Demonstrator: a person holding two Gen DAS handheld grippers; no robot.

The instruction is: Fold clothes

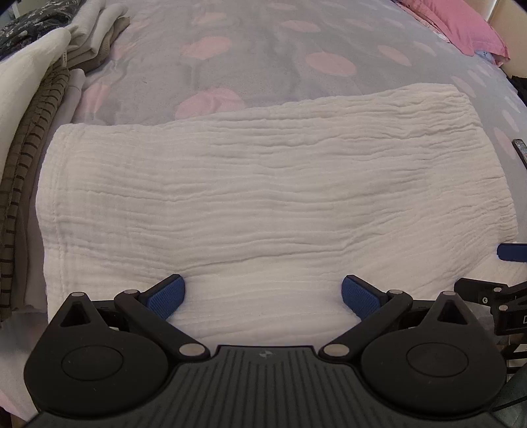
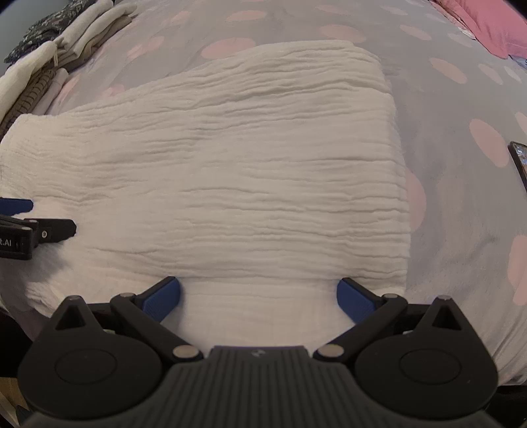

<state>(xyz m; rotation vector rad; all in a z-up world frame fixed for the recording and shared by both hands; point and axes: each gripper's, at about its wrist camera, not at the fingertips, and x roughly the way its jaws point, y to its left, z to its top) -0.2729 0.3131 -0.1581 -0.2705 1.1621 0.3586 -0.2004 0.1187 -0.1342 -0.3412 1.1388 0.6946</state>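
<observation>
A white crinkled cloth (image 1: 263, 197) lies folded flat in a wide rectangle on the bed, and the right wrist view shows the same white cloth (image 2: 230, 171). My left gripper (image 1: 263, 298) is open, its blue pads spread wide over the cloth's near edge toward the left half. My right gripper (image 2: 258, 298) is open too, over the near edge by the cloth's right end. Nothing is pinched between either pair of pads. Each gripper's tip peeks into the other's view at the side.
The bed has a grey cover with pink dots (image 1: 263, 66). A stack of folded clothes (image 1: 49, 72) sits at the far left. A pink pillow (image 1: 461, 26) is at the far right. A dark phone (image 2: 520, 164) lies on the cover to the right.
</observation>
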